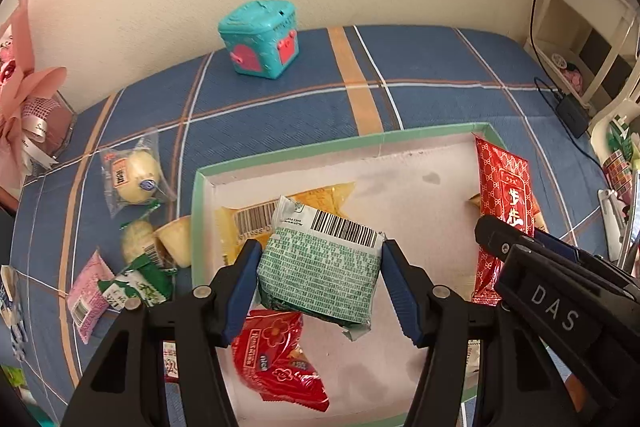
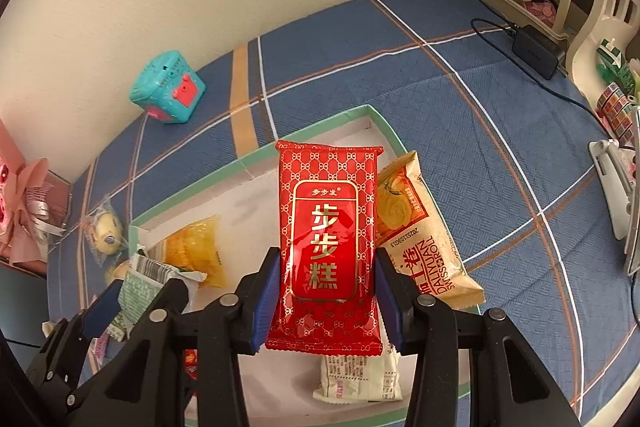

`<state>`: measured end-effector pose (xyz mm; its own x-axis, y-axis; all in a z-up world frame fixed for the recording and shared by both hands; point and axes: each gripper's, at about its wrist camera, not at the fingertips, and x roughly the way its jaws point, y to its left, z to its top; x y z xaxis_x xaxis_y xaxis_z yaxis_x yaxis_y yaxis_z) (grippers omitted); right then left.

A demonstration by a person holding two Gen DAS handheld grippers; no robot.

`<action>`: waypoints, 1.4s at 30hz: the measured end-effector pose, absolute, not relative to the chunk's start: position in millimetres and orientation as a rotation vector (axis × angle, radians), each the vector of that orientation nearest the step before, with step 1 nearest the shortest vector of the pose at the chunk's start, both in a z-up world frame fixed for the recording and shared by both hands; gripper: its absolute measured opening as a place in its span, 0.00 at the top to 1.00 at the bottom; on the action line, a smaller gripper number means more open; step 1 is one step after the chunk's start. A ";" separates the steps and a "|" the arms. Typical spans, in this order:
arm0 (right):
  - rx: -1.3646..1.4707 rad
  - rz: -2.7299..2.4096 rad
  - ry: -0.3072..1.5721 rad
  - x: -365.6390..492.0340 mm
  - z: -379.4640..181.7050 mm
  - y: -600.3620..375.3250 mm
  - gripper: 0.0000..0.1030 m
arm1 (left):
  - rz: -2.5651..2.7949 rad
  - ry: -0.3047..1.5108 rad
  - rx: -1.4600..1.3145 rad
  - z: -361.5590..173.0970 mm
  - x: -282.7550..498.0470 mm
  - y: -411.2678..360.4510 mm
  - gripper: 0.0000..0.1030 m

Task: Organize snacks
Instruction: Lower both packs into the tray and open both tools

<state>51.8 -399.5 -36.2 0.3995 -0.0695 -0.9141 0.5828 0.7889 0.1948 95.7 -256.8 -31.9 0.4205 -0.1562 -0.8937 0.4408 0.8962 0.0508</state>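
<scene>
The left gripper (image 1: 320, 267) is clamped on a green-and-white packet (image 1: 320, 271), its blue pads pressing the packet's two sides; the packet hangs over the green-rimmed tray (image 1: 340, 143) with its barcode end pointing away from the camera. Under it in the tray lie a yellow packet (image 1: 316, 199), partly covered, and a red foil packet (image 1: 276, 359) nearer the camera; the tray's pale floor shows between them.

The right gripper (image 2: 324, 295) is clamped on a long red packet (image 2: 328, 235) printed with gold characters; both pads press its long edges, and it stands lengthwise along the fingers over the right part of the tray. Just beside it to the right lies a beige Swiss roll packet (image 2: 424, 247), resting over the tray's right rim; a white packet (image 2: 360, 379) lies in the tray below the red one.

Outside the tray, on the blue plaid cloth (image 1: 440, 67) to its left, several snacks are scattered: a clear-wrapped yellow bun (image 1: 134, 175), a pink packet (image 1: 88, 295) and a green packet (image 1: 140, 287) (their print is too small to read). A teal toy box (image 1: 260, 39) stands near the wall, well apart from the tray; a black power adapter (image 2: 534, 51) with its cable lies at the cloth's far right corner.
</scene>
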 end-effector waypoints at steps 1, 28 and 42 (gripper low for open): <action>0.544 -0.441 1.097 52.4 -38.3 -400.1 0.54 | -0.379 1.079 0.307 -34.3 96.3 -258.0 0.39; 0.462 -0.498 1.144 50.5 -32.5 -393.1 0.51 | -0.364 1.135 0.202 -24.8 103.9 -232.3 0.40; 0.423 -0.529 1.136 36.3 -12.0 -390.8 0.51 | -0.305 1.157 0.113 -16.8 105.2 -188.6 0.39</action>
